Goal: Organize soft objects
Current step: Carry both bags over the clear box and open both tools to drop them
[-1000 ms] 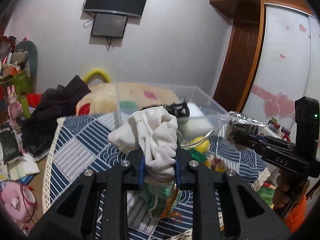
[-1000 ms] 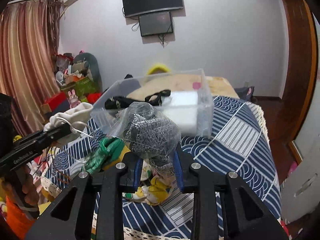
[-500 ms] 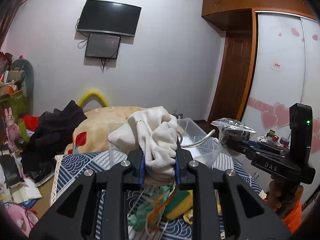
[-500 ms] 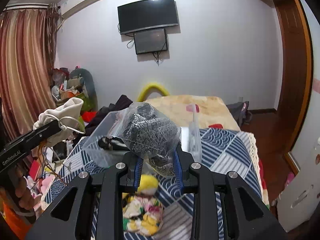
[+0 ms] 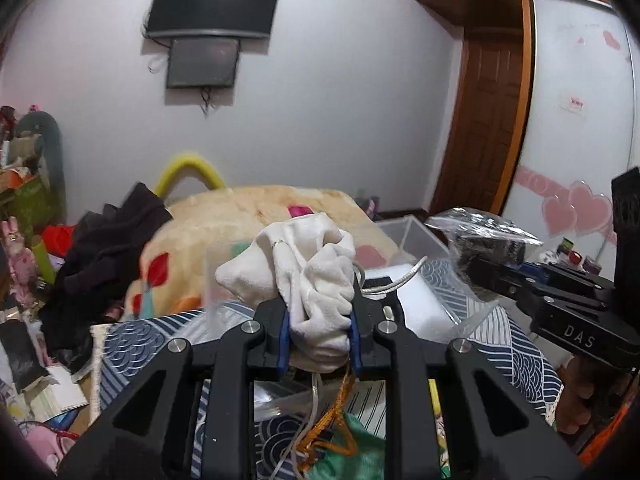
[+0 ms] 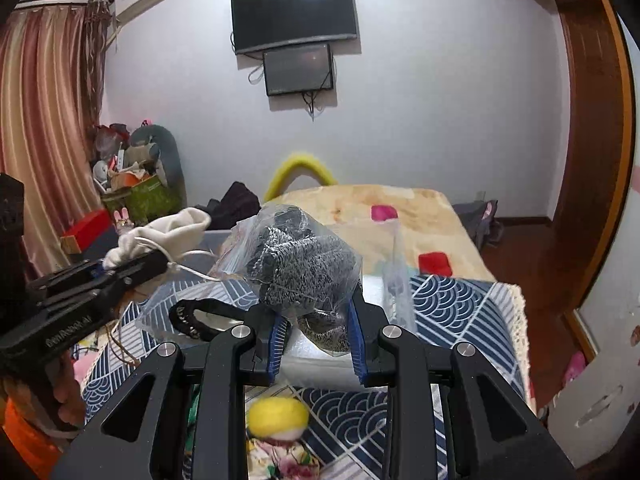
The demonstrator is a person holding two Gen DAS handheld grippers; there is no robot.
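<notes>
Covering the table, a navy patterned cloth fronts the bed.

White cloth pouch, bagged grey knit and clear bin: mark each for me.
white cloth pouch (image 5: 316, 280), left wrist view, bunched fabric above the tongs.
bagged grey knit (image 6: 296, 264), right wrist view, knit inside the plastic bag.
clear bin (image 5: 416, 236), left wrist view, far corner wall.

Two tongs, two screens
</notes>
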